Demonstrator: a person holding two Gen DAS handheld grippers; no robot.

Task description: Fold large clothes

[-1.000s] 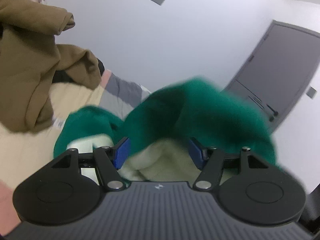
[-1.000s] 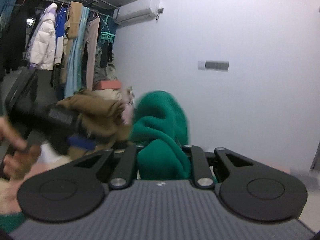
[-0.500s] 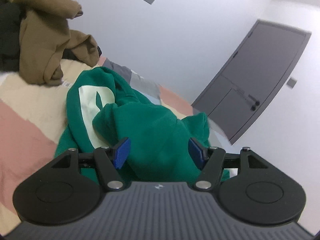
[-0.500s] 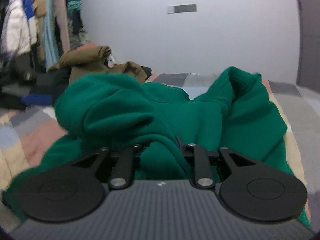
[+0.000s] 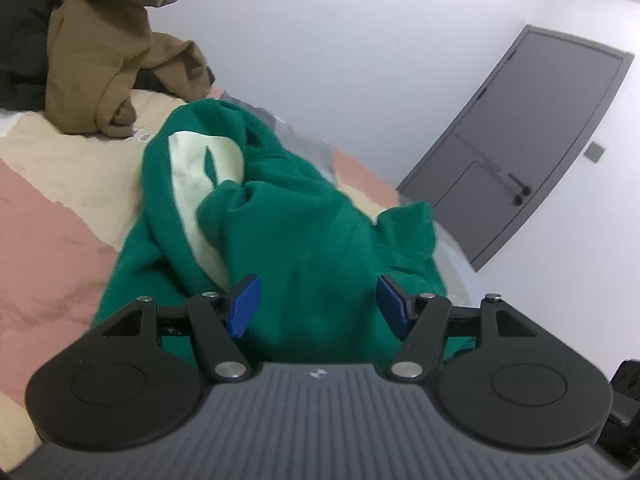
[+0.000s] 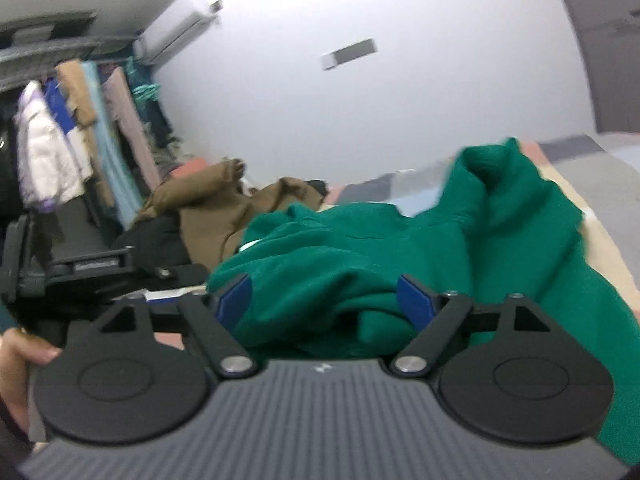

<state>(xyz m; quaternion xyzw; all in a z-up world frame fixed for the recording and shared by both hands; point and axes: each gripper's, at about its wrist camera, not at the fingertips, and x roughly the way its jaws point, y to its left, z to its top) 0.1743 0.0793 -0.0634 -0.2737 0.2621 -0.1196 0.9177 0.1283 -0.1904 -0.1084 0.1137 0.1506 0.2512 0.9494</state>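
A large green hoodie (image 5: 304, 216) lies crumpled on the bed, a cream patch (image 5: 196, 176) showing on its left side. My left gripper (image 5: 318, 300) hovers at its near edge, blue pads wide apart, green cloth lying between them untouched. In the right wrist view the hoodie (image 6: 400, 248) spreads from centre to right. My right gripper (image 6: 324, 300) has its jaws opening; a fold of the cloth sits between the pads without being pressed. The left gripper's body (image 6: 92, 268) appears at the left of that view, held by a hand (image 6: 20, 356).
A brown garment (image 5: 100, 60) and a black one (image 5: 20, 40) are heaped at the bed's far left. The bedcover (image 5: 48, 220) has pink, cream and grey patches. A grey door (image 5: 532, 140) stands to the right. A rack of hanging clothes (image 6: 72, 140) lines the left wall.
The green hoodie has come down from the air onto the bed. Both grippers sank with it. The right jaws, earlier shut on the cloth, have spread wide.
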